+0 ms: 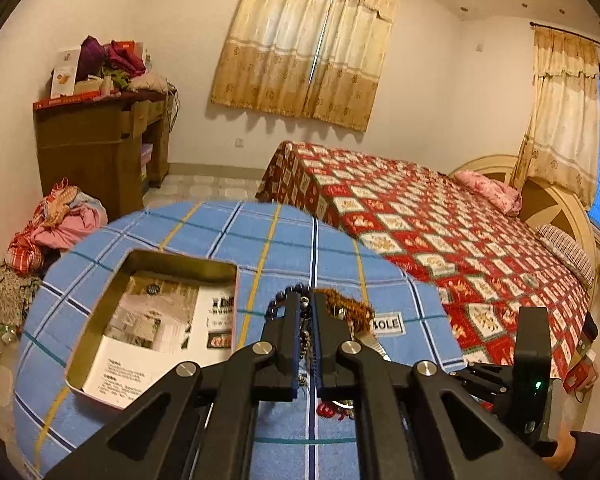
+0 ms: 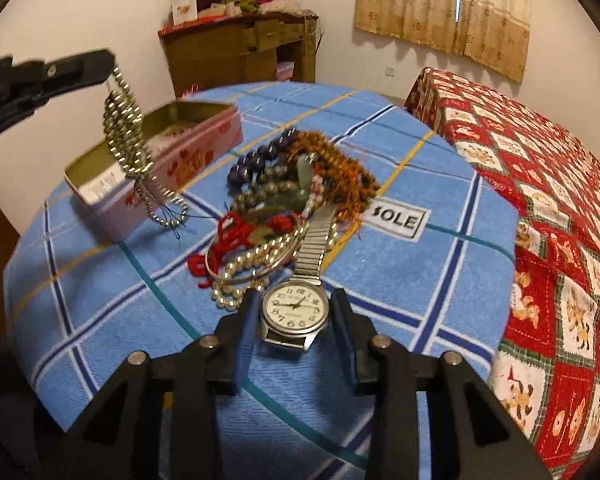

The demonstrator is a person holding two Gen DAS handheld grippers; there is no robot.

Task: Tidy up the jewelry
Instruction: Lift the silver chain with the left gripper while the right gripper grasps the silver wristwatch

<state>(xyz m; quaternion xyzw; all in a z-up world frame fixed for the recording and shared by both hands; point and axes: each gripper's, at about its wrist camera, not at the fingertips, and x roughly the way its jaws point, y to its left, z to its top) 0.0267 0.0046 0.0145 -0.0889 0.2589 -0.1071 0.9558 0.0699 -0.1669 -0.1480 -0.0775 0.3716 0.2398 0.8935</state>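
Observation:
A pile of jewelry [image 2: 288, 188] lies on the blue checked cloth: purple, orange, green and pearl beads and red cord. My left gripper [image 1: 309, 308] is shut on a silver bead necklace [image 2: 126, 128] and holds it hanging above the table, beside the open pink tin [image 2: 204, 144]. The tin [image 1: 100, 312] holds a printed leaflet. My right gripper [image 2: 294, 300] is open, low over the cloth, with a silver wristwatch [image 2: 294, 306] lying between its fingers.
The round table [image 2: 440, 280] carries a "SOLE" label [image 2: 396, 220]. A bed with a red patterned cover [image 1: 440, 232] stands right of it. A brown cabinet [image 1: 96, 148] and heaped clothes [image 1: 56, 224] stand at the far left wall.

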